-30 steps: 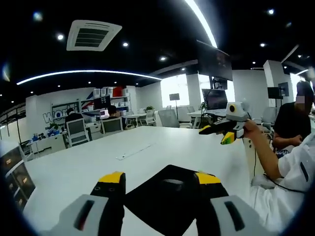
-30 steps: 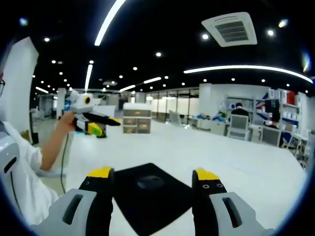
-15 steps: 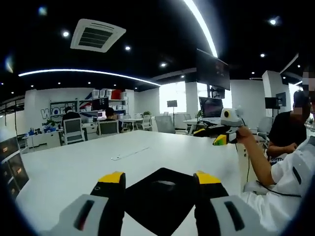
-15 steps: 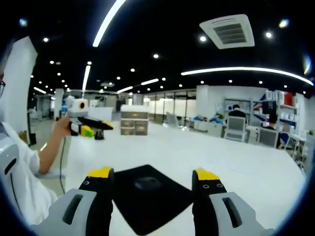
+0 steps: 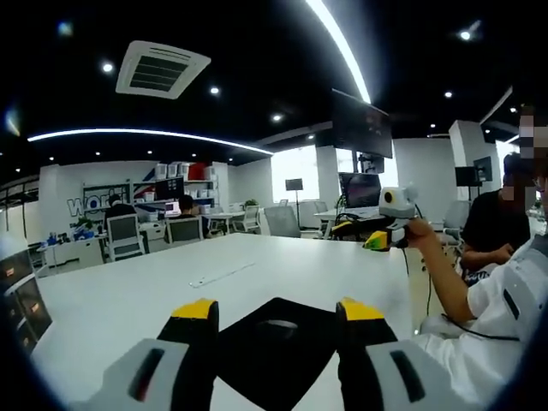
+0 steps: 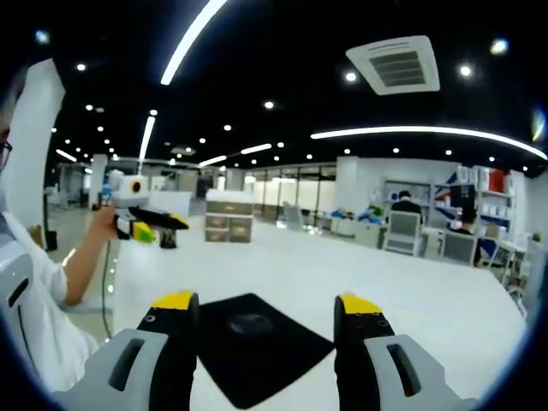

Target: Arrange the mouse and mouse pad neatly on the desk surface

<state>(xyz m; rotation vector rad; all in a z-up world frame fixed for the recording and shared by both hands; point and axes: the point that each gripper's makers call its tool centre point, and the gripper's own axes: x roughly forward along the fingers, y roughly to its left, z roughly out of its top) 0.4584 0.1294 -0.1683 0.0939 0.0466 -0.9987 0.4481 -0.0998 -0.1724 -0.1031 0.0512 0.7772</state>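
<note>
- White desk (image 5: 128, 291) runs through an open office with chairs and ceiling lights.
- Black pad (image 5: 276, 347) lies flat on the desk, the dark mouse (image 6: 251, 324) resting on it.
- Left gripper (image 5: 276, 310) has its jaws spread wide, holding nothing, above the pad.
- Right gripper (image 6: 267, 301) is likewise spread and empty, framing the pad and mouse.

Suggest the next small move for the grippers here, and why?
Probably lower the right gripper toward the mouse. Both grippers are open, empty and held above the desk, and the mouse sits on the black mouse pad right between the right gripper's jaws. The left gripper also faces the pad, so it could steady it.
</note>
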